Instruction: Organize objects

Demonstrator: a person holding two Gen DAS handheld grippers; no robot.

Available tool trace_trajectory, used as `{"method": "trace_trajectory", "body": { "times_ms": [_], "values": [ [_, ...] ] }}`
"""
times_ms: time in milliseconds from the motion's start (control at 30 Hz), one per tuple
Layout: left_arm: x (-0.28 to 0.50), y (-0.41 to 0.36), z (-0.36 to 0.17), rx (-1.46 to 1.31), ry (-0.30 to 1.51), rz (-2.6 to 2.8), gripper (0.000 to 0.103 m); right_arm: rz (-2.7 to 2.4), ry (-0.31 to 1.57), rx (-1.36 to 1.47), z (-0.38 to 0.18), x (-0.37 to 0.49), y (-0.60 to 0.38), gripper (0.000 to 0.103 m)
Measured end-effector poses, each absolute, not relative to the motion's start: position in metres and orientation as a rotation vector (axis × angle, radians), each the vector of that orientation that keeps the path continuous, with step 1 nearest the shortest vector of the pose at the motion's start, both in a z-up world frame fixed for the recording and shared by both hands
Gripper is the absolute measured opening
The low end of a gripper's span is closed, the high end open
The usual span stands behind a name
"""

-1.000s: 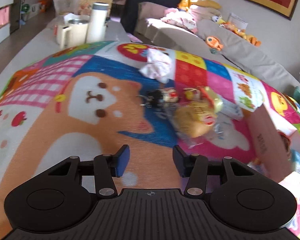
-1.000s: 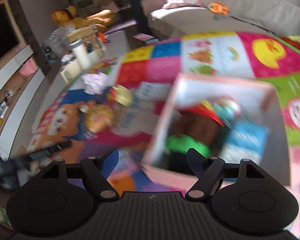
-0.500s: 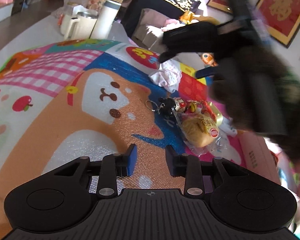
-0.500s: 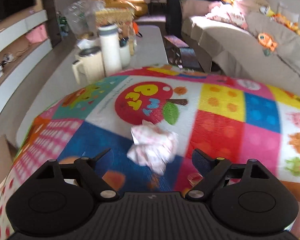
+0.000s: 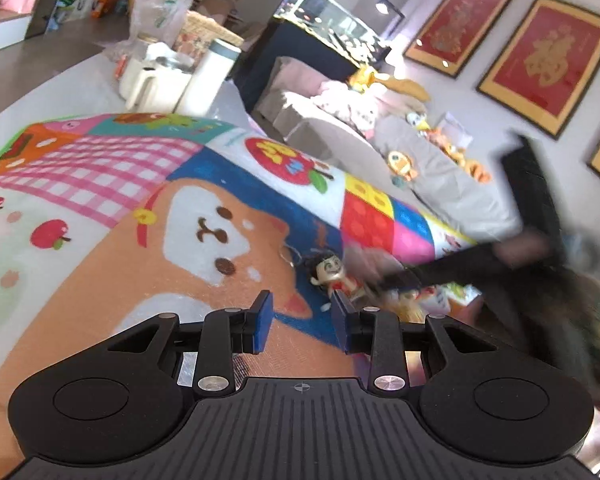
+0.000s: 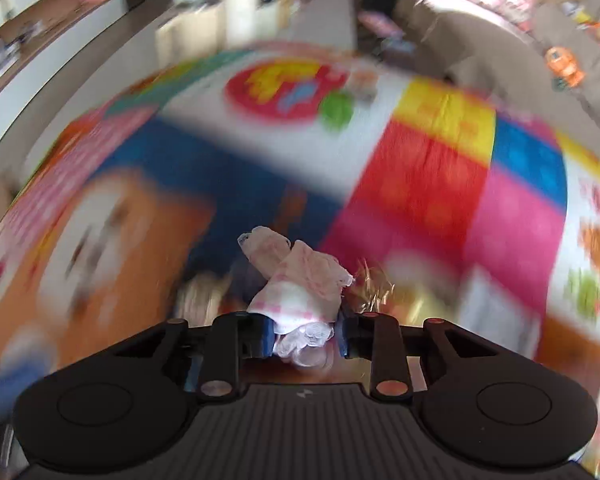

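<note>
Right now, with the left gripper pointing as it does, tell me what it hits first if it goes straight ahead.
Probably the play mat: the left gripper is open and empty, angled down at the printed orange dog. The doll keychain lies slightly right of the line, near the right finger; depth is unclear.
</note>
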State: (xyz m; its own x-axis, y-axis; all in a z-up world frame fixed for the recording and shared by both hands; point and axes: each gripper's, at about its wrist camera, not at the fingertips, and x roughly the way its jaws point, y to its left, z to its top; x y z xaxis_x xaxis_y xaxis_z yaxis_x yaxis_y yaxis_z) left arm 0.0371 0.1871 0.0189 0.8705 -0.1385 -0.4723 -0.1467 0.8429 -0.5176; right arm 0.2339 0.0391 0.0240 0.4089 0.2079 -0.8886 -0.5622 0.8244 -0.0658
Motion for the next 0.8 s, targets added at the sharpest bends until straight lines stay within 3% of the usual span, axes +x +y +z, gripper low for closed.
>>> {"method": "trace_trajectory", "body": {
  "times_ms": [67, 133, 200, 233, 400, 633, 800],
  "values": [
    [0.038, 0.184, 0.018, -0.553, 0.525, 0.0, 0.035, 0.559, 1.077, -0.417, 0.026, 0.203, 0.024, 0.03],
    [0.038, 0.18, 0.018, -0.537, 0.518, -0.006, 0.035, 0.603, 1.057, -0.453, 0.036, 0.18, 0.012, 0.043],
    [0.039, 0.179, 0.017, -0.532, 0.512, -0.02, 0.035, 0.594, 1.005, -0.423, 0.055, 0.175, -0.003, 0.077],
    [0.04, 0.178, 0.016, -0.534, 0.511, -0.033, 0.035, 0.555, 0.968, -0.389, 0.065, 0.181, -0.013, 0.079],
    [0.042, 0.173, 0.013, -0.53, 0.52, -0.082, 0.035, 0.317, 0.916, -0.18, 0.079, 0.249, -0.049, 0.079],
    [0.042, 0.172, 0.012, -0.535, 0.518, -0.113, 0.035, 0.087, 1.025, -0.092, 0.021, 0.331, -0.054, 0.079],
    [0.041, 0.176, 0.012, -0.553, 0.505, -0.093, 0.035, 0.159, 1.049, -0.097, 0.013, 0.322, -0.047, 0.047]
  ]
}}
